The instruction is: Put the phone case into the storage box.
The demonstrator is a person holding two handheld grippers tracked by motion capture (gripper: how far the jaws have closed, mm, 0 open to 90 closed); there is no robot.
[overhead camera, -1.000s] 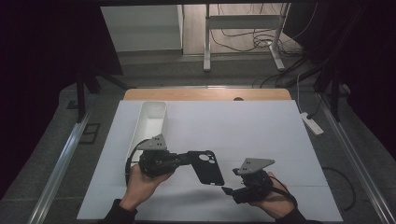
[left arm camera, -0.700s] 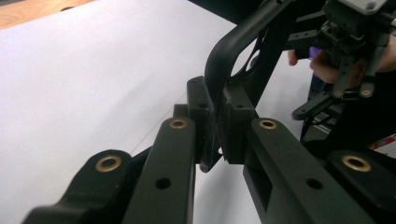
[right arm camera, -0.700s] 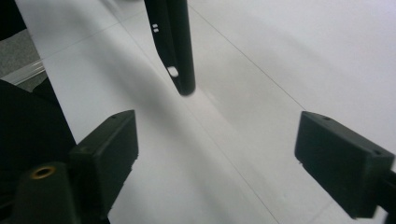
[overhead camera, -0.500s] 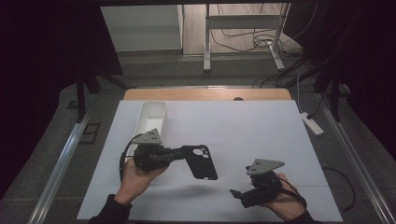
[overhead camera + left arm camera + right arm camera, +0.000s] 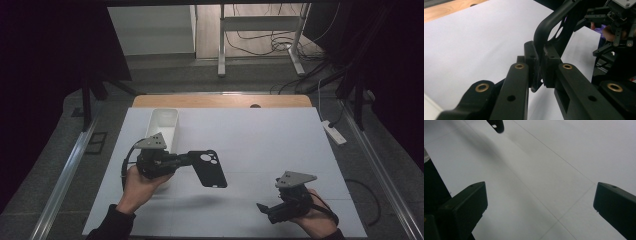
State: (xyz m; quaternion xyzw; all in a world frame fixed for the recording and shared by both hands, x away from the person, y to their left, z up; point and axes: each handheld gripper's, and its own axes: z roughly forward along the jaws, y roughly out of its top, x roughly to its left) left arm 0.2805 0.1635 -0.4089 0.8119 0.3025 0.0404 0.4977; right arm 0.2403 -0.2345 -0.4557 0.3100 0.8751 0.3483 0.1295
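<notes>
No brand, label or writing can be read on anything in these views.

Compared with a second ago, the two grippers have drawn apart. Then both met at the black phone case (image 5: pixel 207 169) near the middle of the white table (image 5: pixel 260 140); now only the left gripper (image 5: pixel 186 159) has it, and the right gripper (image 5: pixel 261 208) has pulled back toward the person's near right corner, well apart from the case. The case has also swung up and away from the right hand (image 5: pixel 315 216).

The left gripper, held in the left hand (image 5: pixel 136 184), is clamped on the case's edge; in the left gripper view its jaws pinch the rim of the case (image 5: pixel 549 27), which rises ahead of them with the camera cut-outs showing. The case sticks out past the jaw tips, lifted off the table, with its shadow below. A white tray (image 5: pixel 161 125) lies just beyond the left gripper.

In the right gripper view the jaws stand wide apart over bare table, with nothing between them.
</notes>
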